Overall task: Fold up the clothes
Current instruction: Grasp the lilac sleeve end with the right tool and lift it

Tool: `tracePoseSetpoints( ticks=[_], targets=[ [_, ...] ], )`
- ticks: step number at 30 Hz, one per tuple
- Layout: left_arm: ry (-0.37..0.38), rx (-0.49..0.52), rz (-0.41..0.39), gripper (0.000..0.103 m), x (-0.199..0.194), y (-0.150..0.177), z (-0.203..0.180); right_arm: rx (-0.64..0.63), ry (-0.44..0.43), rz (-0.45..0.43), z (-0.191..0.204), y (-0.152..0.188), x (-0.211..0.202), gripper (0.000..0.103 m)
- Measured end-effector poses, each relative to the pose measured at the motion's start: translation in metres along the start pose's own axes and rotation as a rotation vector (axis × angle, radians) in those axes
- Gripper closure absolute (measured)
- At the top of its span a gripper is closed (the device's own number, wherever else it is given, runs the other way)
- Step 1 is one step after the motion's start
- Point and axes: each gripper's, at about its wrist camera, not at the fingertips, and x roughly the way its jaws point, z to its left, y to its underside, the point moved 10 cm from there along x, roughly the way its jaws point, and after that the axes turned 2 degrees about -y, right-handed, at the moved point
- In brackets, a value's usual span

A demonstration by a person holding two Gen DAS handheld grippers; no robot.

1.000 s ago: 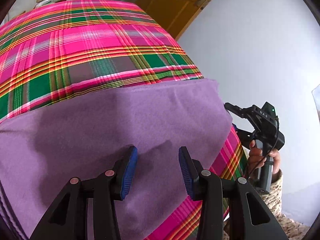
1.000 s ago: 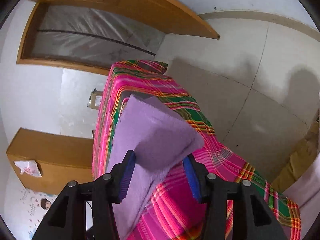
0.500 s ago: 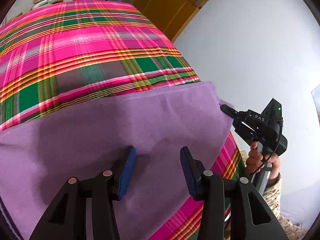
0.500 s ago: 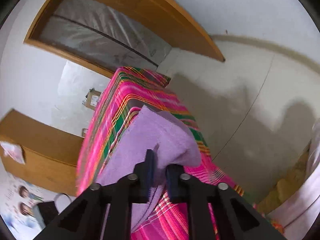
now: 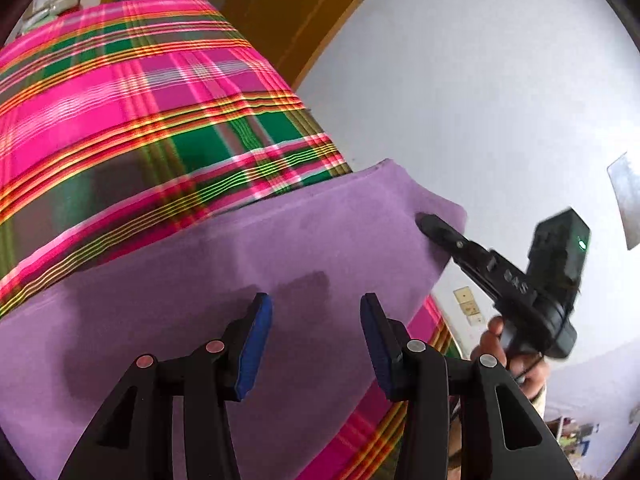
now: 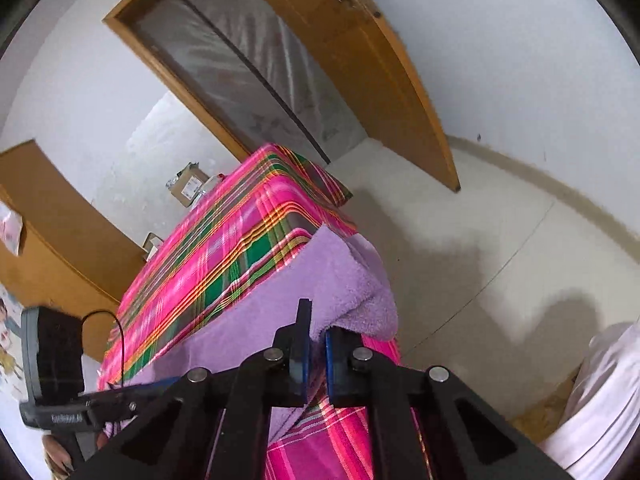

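A soft purple fleece cloth (image 5: 248, 264) is spread over a surface covered with a pink and green plaid sheet (image 5: 132, 92), its corner hanging over the edge. That corner is pinched between the nearly closed fingers of the right gripper (image 6: 316, 354). The left gripper (image 5: 316, 344) is held above the cloth with fingers wide apart, gripping nothing. If only a thin layer is caught, the corner could slip out when it is pulled, and the fold would be spoiled.

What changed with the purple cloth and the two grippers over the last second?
The right hand-held gripper went from open around the corner of the purple cloth to shut on it, and is lifting that corner off the plaid-covered table. The left hand-held gripper stayed open above the cloth, holding nothing.
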Motion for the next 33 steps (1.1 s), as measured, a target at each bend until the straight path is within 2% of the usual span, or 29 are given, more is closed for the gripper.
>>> tracePoseSetpoints(
  ticks=[6, 14, 17, 20, 26, 33],
  targets=[
    [0.011, 0.000, 0.011, 0.055, 0.009, -0.002, -0.001, -0.107, 0.020, -0.043, 0.016, -0.004, -0.012, 0.097],
    [0.025, -0.019, 0.010, 0.055, 0.008, -0.001, 0.003, -0.307, 0.026, -0.115, 0.062, -0.007, -0.031, 0.097],
    [0.059, -0.073, 0.018, 0.055, 0.005, -0.002, 0.009, -0.347, 0.006, -0.132, 0.078, -0.005, -0.037, 0.097],
    [0.059, -0.087, 0.008, 0.055, 0.003, -0.005, 0.015, -0.408, -0.008, -0.161, 0.096, -0.001, -0.045, 0.097],
    [0.148, -0.229, 0.002, 0.055, -0.003, -0.009, 0.031, -0.582, -0.083, -0.207, 0.148, 0.020, -0.059, 0.098],
    [0.181, -0.340, -0.043, 0.055, -0.022, -0.012, 0.050, -0.685, -0.113, -0.189, 0.181, 0.043, -0.054, 0.098]
  ],
)
